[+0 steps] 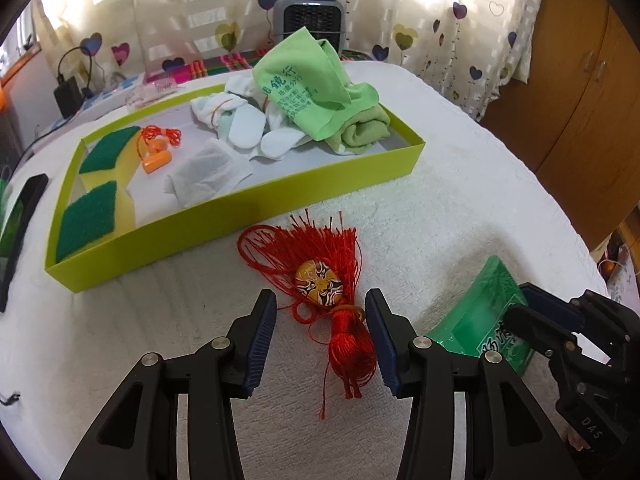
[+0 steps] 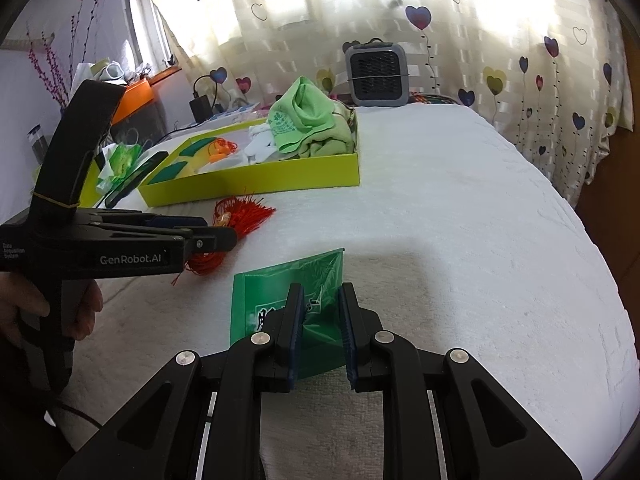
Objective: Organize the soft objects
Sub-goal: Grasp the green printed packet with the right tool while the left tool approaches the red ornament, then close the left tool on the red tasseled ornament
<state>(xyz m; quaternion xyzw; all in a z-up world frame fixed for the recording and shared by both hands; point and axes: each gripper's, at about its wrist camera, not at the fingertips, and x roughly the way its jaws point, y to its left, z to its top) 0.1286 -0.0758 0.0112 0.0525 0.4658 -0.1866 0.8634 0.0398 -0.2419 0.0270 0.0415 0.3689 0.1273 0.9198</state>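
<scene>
Left tool (image 1: 320, 336) open astride 1 red tassel (image 1: 320, 280); right tool (image 2: 320, 328) clamps 1 green packet (image 2: 276, 292); 2 sponges (image 1: 86, 220) in tray (image 1: 248, 208).

A bed covered by a white textured spread (image 1: 460, 208) carried everything. A shallow yellow-green box (image 1: 256, 204) lay on it and serves as the landmark. Just in front of the box's near wall, a red tassel ornament (image 1: 320, 272) lay flat on the spread. Further out from that wall and off to the tassel's right was a green packet (image 2: 288, 284). Beside the box's left end lay a dark phone (image 1: 20, 232).
</scene>
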